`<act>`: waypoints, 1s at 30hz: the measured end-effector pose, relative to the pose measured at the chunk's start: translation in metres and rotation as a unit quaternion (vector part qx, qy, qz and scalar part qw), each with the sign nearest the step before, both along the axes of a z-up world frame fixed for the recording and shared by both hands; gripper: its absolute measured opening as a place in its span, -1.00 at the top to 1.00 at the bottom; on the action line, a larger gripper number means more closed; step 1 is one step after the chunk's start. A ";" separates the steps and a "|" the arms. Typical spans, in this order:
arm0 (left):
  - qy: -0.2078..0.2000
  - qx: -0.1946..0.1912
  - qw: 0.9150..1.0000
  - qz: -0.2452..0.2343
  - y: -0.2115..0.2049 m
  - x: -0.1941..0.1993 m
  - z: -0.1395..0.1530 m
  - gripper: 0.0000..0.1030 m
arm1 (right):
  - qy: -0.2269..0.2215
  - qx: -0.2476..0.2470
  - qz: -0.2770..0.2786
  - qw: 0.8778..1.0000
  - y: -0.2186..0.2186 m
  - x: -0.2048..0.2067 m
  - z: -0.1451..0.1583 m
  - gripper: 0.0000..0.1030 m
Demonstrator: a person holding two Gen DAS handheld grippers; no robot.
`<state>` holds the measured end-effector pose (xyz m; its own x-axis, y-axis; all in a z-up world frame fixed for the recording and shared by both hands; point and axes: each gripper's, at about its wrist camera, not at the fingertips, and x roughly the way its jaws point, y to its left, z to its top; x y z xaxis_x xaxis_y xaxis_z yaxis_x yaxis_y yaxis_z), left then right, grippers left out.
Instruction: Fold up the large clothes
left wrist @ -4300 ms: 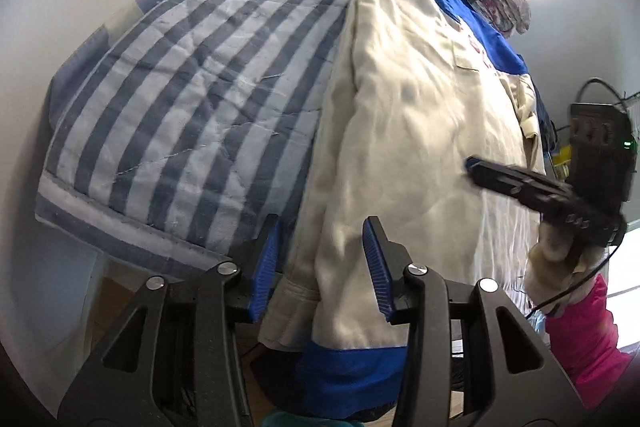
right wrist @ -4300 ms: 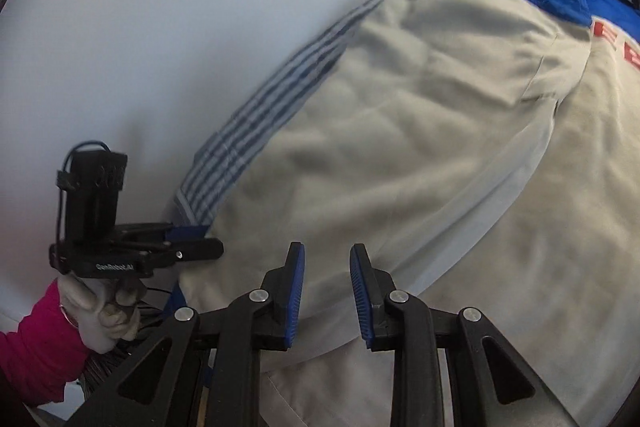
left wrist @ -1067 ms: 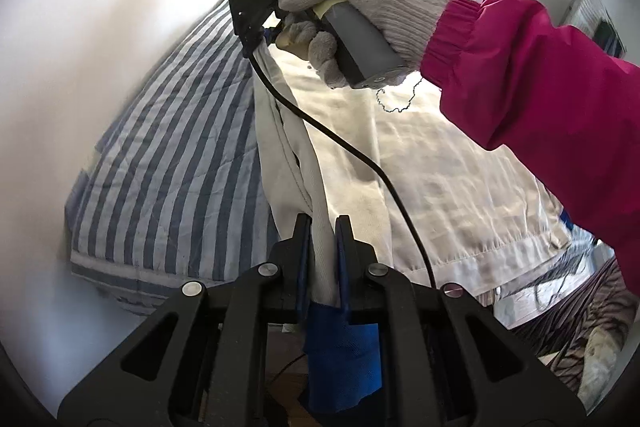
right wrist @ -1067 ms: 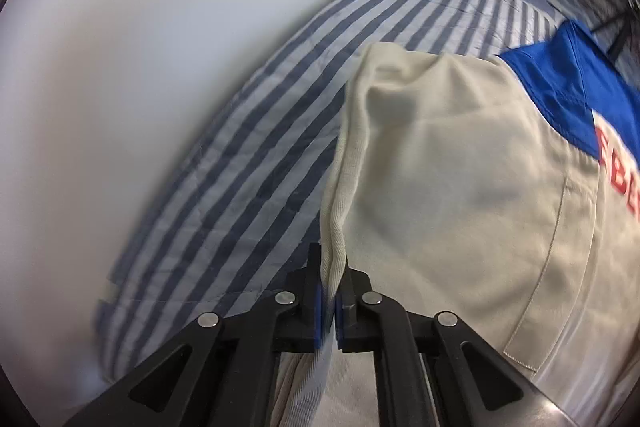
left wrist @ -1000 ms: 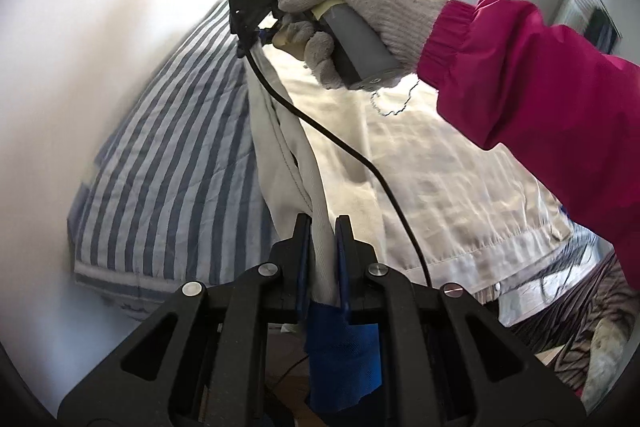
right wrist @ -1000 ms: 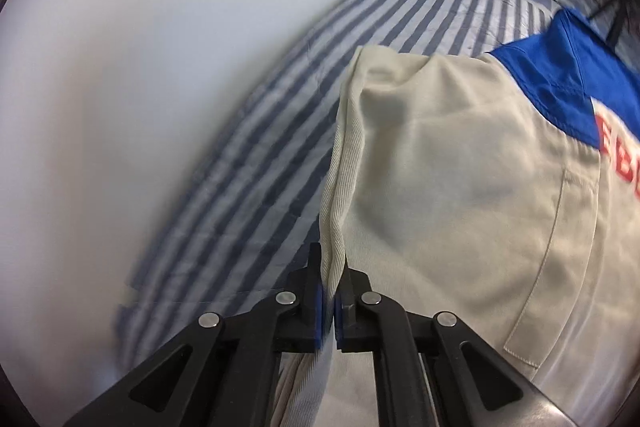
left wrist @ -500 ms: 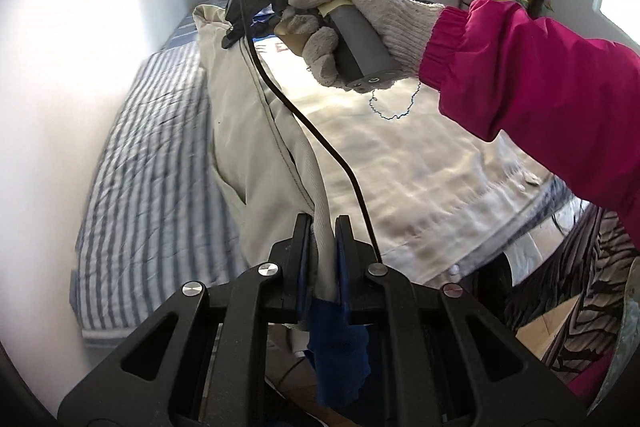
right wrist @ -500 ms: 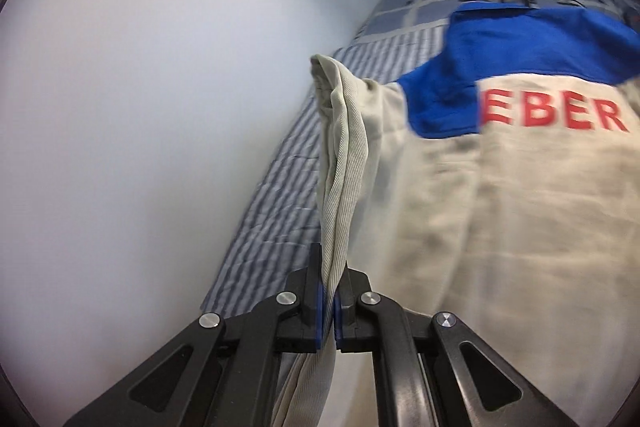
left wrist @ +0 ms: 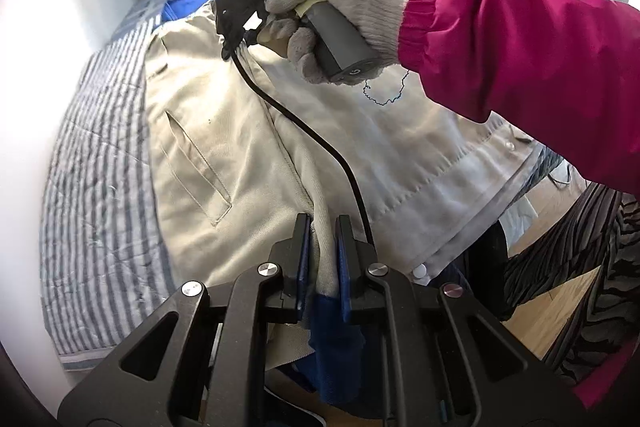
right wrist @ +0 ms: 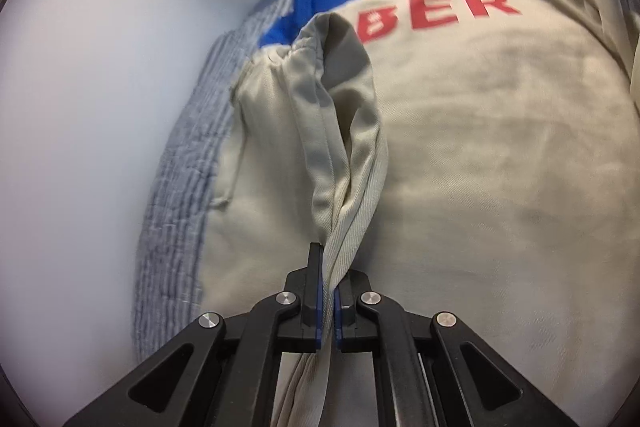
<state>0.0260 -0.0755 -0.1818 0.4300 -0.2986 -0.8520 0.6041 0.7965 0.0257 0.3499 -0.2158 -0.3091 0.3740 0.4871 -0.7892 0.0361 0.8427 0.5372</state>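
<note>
1. Both hand-held grippers, left (left wrist: 323,259) and right (right wrist: 327,301), were clamped on the jacket's (right wrist: 480,155) edge.
2. Jacket lay on the striped bed (left wrist: 100,187), its side fold lifted.

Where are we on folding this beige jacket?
Done: the jacket lies spread on the striped bed cover. In hand: the left gripper and right gripper each pinch its side edge, carrying it over the body. Left: laying that fold down, then the rest.

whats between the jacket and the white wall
A strip of blue-and-white striped bedspread lies between the beige jacket and the white wall, with nothing on it. It shows in the left wrist view, and blurrier in the right wrist view.
</note>
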 end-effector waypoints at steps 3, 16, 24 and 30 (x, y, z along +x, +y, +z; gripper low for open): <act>0.019 -0.007 1.000 -0.014 0.002 -0.001 -0.005 0.65 | -0.002 -0.009 0.008 1.000 0.001 0.000 0.002 0.94; 0.028 -0.126 0.992 -0.003 0.080 -0.036 0.059 0.38 | -0.138 0.004 0.016 0.990 -0.070 -0.115 0.144 0.47; 0.047 -0.101 0.993 0.027 0.078 0.005 0.026 0.41 | -0.207 -0.032 0.026 0.978 -0.082 -0.205 0.185 0.25; 0.105 -0.075 0.991 0.029 0.057 0.014 -0.027 0.61 | -0.220 -0.040 -0.008 0.975 -0.099 -0.231 0.173 0.22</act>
